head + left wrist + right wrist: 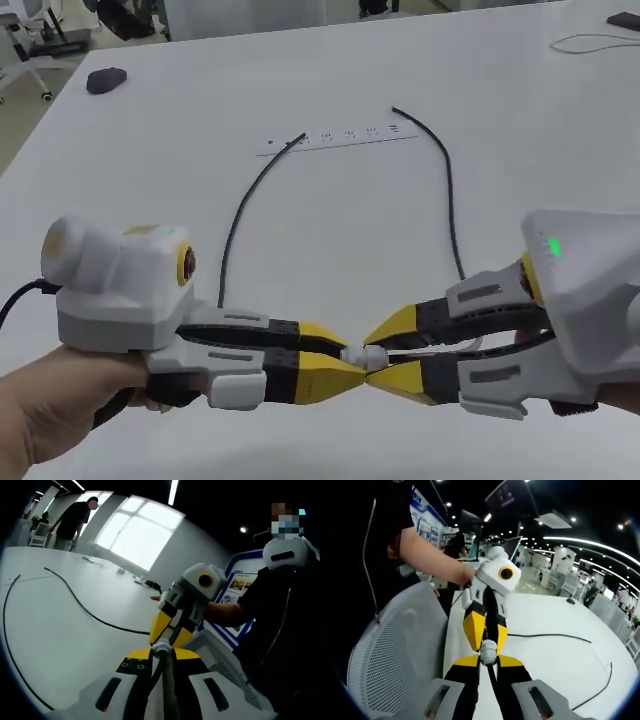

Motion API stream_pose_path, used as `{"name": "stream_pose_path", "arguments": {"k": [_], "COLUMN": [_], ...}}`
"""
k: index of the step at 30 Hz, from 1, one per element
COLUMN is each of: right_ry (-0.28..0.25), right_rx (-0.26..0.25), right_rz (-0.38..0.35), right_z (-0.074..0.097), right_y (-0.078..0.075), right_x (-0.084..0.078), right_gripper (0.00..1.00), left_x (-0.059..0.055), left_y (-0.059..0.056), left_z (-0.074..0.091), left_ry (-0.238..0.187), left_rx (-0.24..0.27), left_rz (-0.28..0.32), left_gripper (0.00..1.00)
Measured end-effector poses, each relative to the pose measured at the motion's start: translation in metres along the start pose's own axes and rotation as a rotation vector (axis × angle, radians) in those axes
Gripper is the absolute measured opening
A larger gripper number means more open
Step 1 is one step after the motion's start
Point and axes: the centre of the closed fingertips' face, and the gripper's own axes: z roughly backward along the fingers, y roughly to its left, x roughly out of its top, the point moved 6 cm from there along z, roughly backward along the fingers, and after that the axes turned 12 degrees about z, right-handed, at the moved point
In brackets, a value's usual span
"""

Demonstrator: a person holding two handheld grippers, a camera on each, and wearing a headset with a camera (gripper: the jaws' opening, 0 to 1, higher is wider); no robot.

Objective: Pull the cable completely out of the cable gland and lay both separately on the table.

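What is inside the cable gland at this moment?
Black cable runs out of the cable gland between the right gripper's jaws. The gland's bore is covered, so depth can't be seen.

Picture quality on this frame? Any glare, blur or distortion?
Head view: even light, no glare, cable gland fairly sharp. Left gripper view: window blown out, fisheye bends the table. Right gripper view: dim hall, ceiling light strip glares, mesh chair warped.

A white power strip (345,136) and a dark mouse (106,79) lie apart on the table (520,120).
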Motion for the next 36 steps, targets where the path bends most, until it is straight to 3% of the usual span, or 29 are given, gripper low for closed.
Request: {"name": "stream_pose_path", "arguments": {"k": [7,12,14,15,16,19,21,23,24,26,29,31,34,36], "right_ry": [-0.014,-0.024,-0.025,-0.026,-0.029,-0.053,-0.074,-0.094,-0.11,-0.133,-0.159,-0.164,-0.161,-0.146], "right_rx": [0.011,0.038,0.038,0.054,0.061,0.099,0.128,0.143,0.164,0.173,0.177,0.178,0.167,0.139], "right_rz": [-0.029,-0.056,-0.046,-0.071,-0.11,-0.214,-0.273,-0.308,-0.374,-0.426,-0.477,-0.494,-0.463,-0.391], "right_z": [0.0,0.0,0.0,0.0,0.0,0.001,0.002,0.002,0.003,0.003,0.005,0.007,0.007,0.007], "right_y": [-0.004,-0.002,-0.001,0.0,-0.001,-0.002,-0.001,-0.001,-0.001,-0.003,-0.006,-0.006,-0.005,-0.006], "right_x": [-0.001,0.002,0.002,0.002,0.002,0.0,-0.001,-0.001,-0.002,-0.003,-0.004,-0.003,0.0,0.001], "right_gripper": [0.07,0.07,0.08,0.08,0.08,0.09,0.09,0.09,0.1,0.1,0.08,0.08,0.08,0.07], "left_x": [0.003,0.003,0.003,0.003,0.005,0.005,0.005,0.004,0.004,0.005,0.007,0.008,0.01,0.01], "left_y": [-0.001,-0.004,-0.005,-0.006,-0.007,-0.011,-0.011,-0.013,-0.013,-0.014,-0.015,-0.015,-0.015,-0.013], "left_z": [0.002,0.003,0.004,0.004,0.004,0.004,0.004,0.003,0.003,0.003,0.002,0.002,0.002,0.002], "left_ry": [-0.008,0.011,0.016,0.023,0.021,0.034,0.059,0.074,0.076,0.08,0.078,0.076,0.073,0.073], "left_rx": [0.012,-0.001,0.002,0.001,0.005,0.005,0.01,0.007,0.007,0.009,0.006,0.004,0.001,0.004], "left_rz": [-0.039,-0.011,-0.044,-0.06,-0.112,-0.167,-0.231,-0.264,-0.268,-0.287,-0.316,-0.315,-0.306,-0.297], "left_gripper": [0.15,0.15,0.14,0.14,0.14,0.14,0.14,0.14,0.14,0.14,0.14,0.14,0.14,0.14]}}
